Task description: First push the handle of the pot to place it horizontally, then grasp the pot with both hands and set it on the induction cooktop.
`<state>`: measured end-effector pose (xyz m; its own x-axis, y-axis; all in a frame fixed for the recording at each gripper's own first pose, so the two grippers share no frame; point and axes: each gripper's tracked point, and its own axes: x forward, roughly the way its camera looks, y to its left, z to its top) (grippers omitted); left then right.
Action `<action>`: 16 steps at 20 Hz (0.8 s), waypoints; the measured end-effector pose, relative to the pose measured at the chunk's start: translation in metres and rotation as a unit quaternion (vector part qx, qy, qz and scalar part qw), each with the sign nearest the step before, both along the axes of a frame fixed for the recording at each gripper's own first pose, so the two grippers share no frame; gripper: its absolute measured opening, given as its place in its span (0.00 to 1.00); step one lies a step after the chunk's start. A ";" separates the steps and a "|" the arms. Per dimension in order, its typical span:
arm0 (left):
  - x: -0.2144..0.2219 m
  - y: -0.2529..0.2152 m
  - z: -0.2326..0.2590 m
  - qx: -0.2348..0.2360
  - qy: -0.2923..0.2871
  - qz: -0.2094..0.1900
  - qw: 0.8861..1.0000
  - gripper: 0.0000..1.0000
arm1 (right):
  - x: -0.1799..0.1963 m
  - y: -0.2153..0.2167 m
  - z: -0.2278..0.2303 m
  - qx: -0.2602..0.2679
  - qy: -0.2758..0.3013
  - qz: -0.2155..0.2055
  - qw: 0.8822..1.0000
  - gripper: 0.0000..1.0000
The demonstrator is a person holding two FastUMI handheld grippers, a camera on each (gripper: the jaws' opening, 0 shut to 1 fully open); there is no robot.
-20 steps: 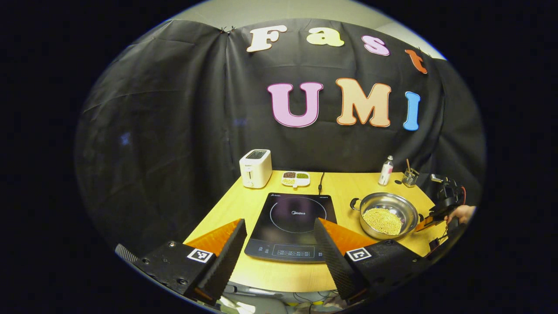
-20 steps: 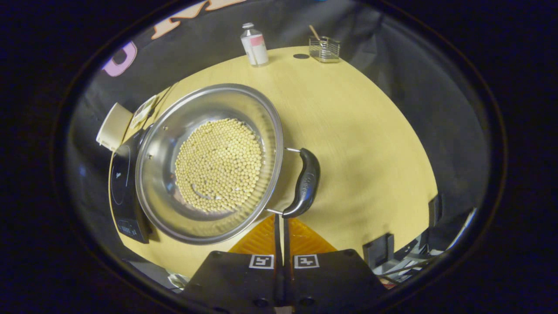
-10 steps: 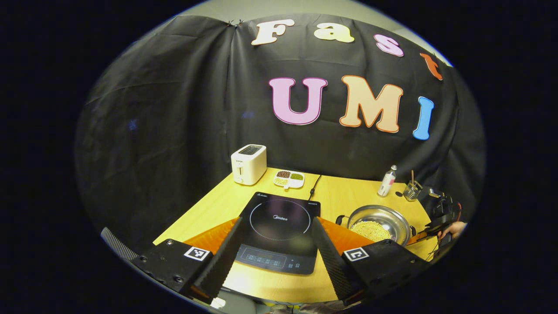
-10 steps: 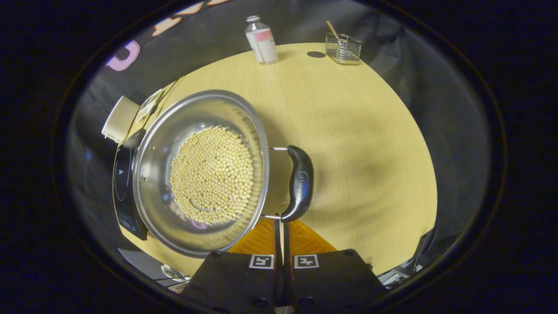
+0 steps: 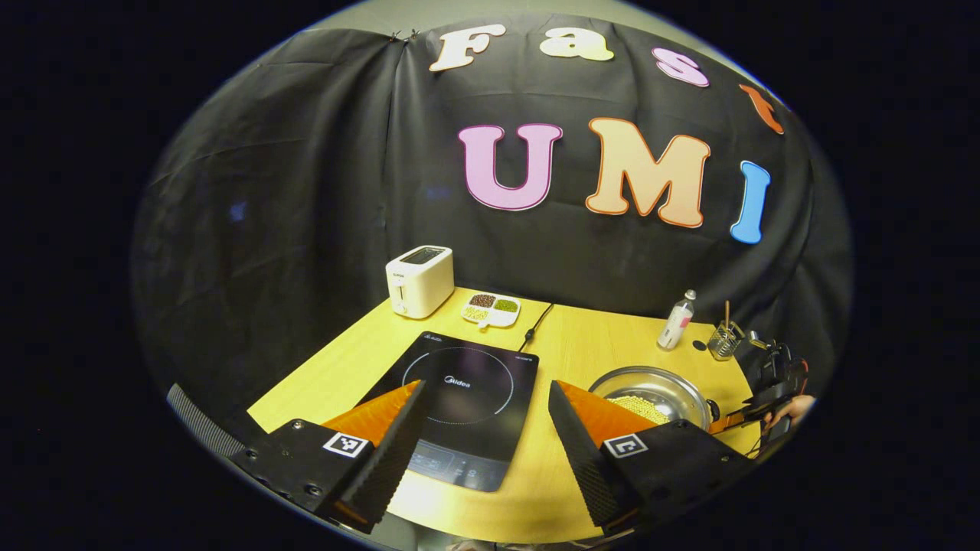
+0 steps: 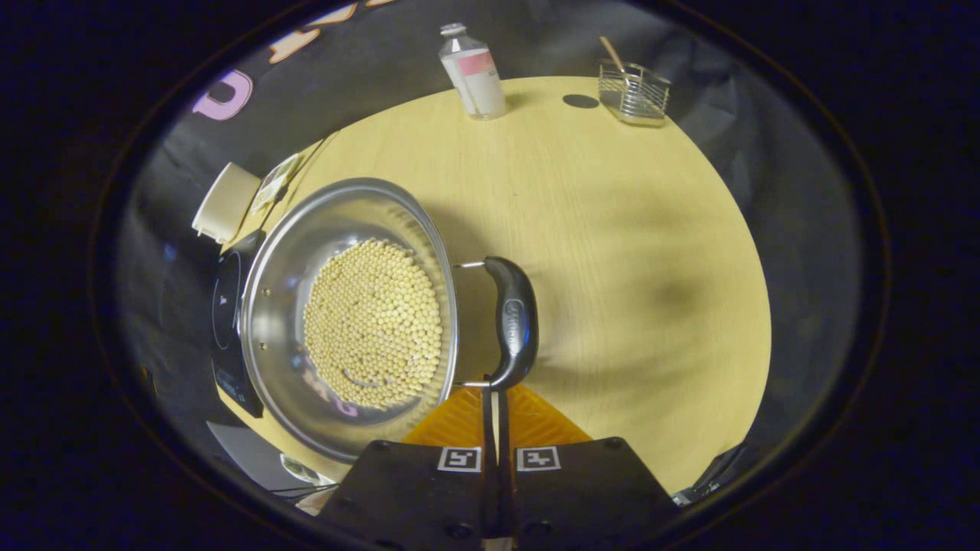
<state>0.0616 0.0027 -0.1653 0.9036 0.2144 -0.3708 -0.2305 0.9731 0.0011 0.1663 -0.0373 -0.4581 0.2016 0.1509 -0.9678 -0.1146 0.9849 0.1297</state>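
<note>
In my right gripper view, the steel pot (image 6: 348,321) sits on the yellow wooden table (image 6: 612,252), filled with a layer of pale round beans (image 6: 373,321). Its near black handle (image 6: 513,321) is a curved bar whose long axis runs up and down the view, roughly in line with my fingers and out to the right of the pot's bowl. My right gripper (image 6: 494,394) has its two fingers pressed together with no gap, holding nothing; their tips touch the lower end of that handle from below.

The pot lies just right of the black induction cooktop (image 6: 226,321), with its rim over the cooktop's edge in this view. A white toaster (image 6: 223,203) stands beyond the cooktop; a small bottle (image 6: 473,73) and a wire holder (image 6: 634,93) stand at the table's far edge.

In my left gripper view, my left gripper (image 5: 481,428) is wide open and empty, hovering over the front of the cooktop (image 5: 459,398). The pot (image 5: 651,394) shows to the right, partly behind my right-hand finger.

Compared with a second ago, the handle has swung from a slant to nearly upright in the right gripper view, and the pot has turned with it. The left gripper's view has shifted, so the cooktop now sits further left.
</note>
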 end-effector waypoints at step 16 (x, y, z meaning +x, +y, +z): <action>0.072 -0.072 -0.111 -0.157 0.173 -0.167 0.958 0.96 | 0.002 0.009 0.045 0.216 0.078 -0.040 0.972 1.00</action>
